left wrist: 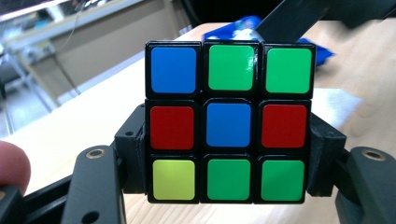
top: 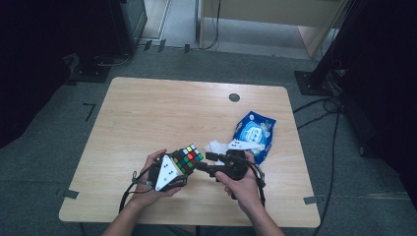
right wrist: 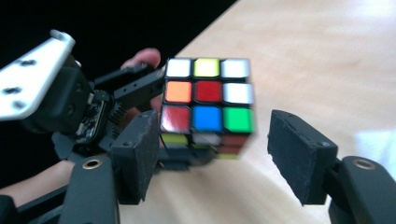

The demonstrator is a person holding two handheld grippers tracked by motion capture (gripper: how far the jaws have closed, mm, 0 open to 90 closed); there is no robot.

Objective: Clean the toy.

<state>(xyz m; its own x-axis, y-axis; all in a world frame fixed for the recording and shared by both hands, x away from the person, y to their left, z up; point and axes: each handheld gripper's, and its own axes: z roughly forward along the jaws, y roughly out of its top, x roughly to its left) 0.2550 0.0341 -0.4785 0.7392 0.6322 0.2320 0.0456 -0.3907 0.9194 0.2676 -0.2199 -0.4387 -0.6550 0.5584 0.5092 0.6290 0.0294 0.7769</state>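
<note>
The cube (left wrist: 229, 122) is clamped by its sides between the left gripper (top: 167, 173) pads, just above the table (top: 147, 113). The right gripper (right wrist: 210, 154) is held wide, cube between its jaws, one pad near a side, other apart; before closing it should be centred on one layer so a clean twist is given. No lettering is readable on the blue packet (top: 254, 132) beyond the right gripper.

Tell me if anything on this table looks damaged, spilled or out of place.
Nothing stands out. The cube sits squarely clamped in the left gripper, scrambled but whole. The blue packet lies flat on the table, unspilled.
</note>
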